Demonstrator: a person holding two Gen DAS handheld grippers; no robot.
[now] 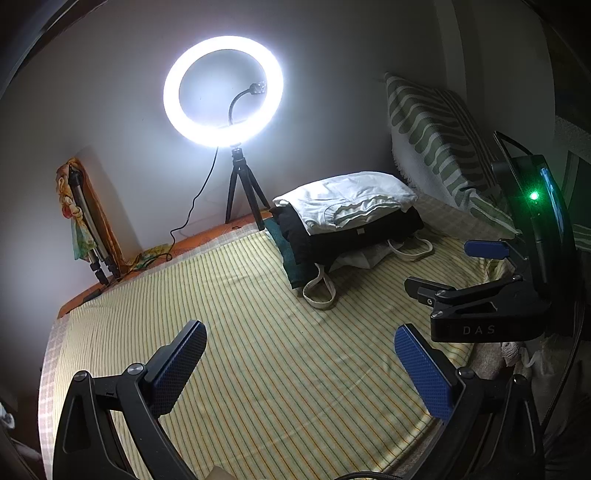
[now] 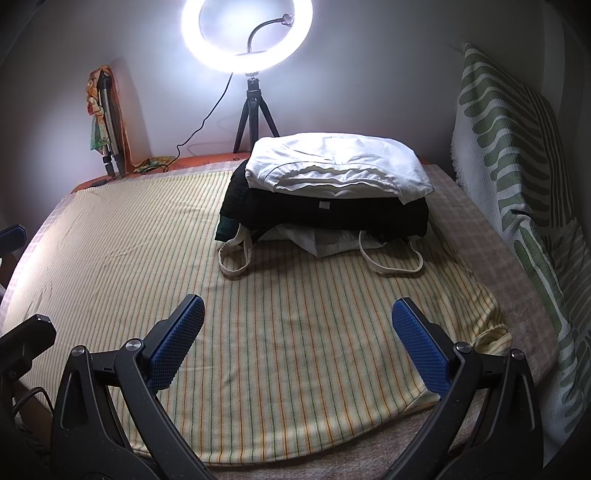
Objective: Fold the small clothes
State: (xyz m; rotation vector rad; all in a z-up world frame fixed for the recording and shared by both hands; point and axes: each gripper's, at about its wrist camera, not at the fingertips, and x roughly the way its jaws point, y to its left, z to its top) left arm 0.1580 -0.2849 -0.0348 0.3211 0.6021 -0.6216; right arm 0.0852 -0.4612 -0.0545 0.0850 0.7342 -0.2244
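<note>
Clothes (image 2: pixel 332 192) sit in a folded pile at the far side of the striped sheet (image 2: pixel 277 332), with a white top (image 2: pixel 340 166) on a black one (image 2: pixel 332 214) and a cloth bag (image 2: pixel 325 242) under them. Both tongs hang over the bare sheet, near the pile but not touching it. The left gripper (image 1: pixel 299 369) is wide apart and holds nothing. The right gripper (image 2: pixel 297 345) is wide apart and empty too. A bright ring lamp (image 2: pixel 247 33) stands behind the pile.

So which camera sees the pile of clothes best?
The right wrist view: the pile of clothes sits near the middle, close and front-on. The left wrist view shows it smaller, farther off and at an angle.
</note>
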